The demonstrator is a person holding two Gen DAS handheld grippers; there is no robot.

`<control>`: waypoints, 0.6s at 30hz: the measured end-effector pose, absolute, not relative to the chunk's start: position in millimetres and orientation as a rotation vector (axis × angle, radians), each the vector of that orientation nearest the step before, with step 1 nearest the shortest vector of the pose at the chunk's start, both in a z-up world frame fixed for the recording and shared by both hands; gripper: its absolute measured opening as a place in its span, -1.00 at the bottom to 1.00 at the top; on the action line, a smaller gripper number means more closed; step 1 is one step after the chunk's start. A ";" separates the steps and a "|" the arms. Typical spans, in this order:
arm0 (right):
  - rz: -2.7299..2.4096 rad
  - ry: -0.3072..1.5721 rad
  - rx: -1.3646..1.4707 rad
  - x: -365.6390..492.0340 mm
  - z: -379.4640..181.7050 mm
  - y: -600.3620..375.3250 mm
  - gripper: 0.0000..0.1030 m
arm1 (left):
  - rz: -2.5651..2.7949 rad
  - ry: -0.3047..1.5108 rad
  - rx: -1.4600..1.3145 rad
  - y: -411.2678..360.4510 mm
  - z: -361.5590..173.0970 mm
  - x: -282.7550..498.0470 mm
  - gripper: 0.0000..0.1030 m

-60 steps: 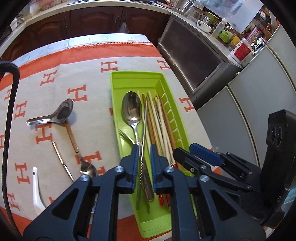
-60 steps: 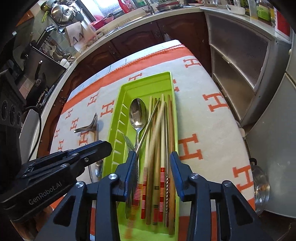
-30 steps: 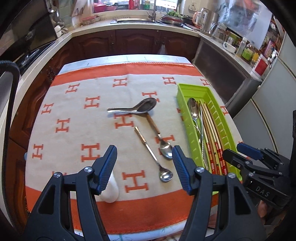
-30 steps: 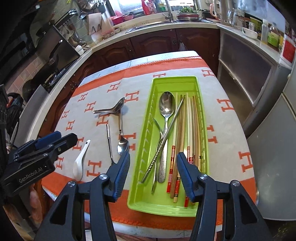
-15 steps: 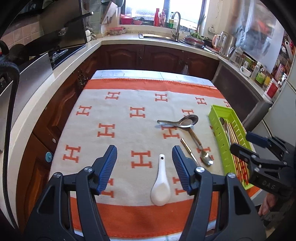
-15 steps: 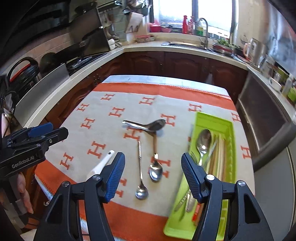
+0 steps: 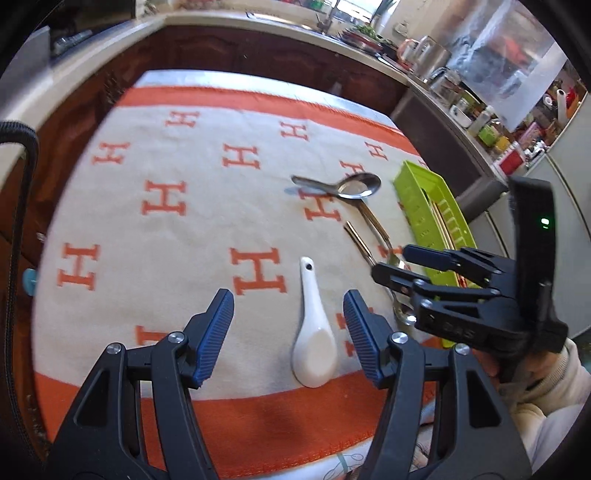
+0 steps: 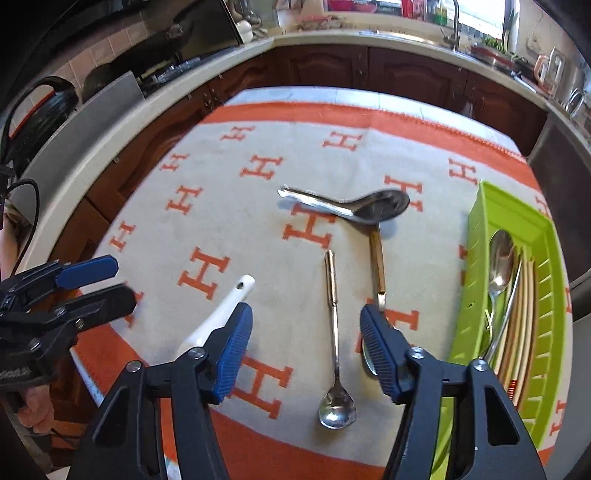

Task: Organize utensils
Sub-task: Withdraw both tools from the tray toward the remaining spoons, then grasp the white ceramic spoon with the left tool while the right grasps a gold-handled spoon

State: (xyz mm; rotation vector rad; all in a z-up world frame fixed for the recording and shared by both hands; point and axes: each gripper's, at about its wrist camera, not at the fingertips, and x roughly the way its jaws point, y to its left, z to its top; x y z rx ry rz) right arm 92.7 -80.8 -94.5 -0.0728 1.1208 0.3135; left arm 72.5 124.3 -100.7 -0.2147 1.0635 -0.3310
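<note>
Fingers (image 8: 232,343) empty above four loose spoons (image 8: 337,402)

Home kitchen. Dark wood cabinets (image 8: 402,74) ran under a pale countertop (image 8: 332,35) that wrapped round the room, with a sink tap (image 8: 455,22) by a bright window. A stove (image 8: 173,62) sat on the left, a kettle (image 7: 437,61) and bottles and jars (image 7: 491,129) crowded the right counter. The table wore an orange-and-cream cloth (image 7: 192,221) with spoons and a green cutlery tray (image 8: 517,221).
</note>
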 end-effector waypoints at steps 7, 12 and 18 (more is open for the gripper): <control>0.283 1.221 -0.110 109.6 -140.3 -81.3 -0.38 | -0.438 1.162 -0.233 111.2 -136.7 89.3 0.09; 0.271 1.198 -0.179 110.9 -146.6 -76.2 -0.52 | -0.498 1.208 -0.260 107.7 -152.8 99.7 -0.08; 0.258 1.195 -0.163 112.0 -145.9 -78.3 -0.91 | -0.539 1.236 -0.271 99.6 -162.5 104.1 -0.09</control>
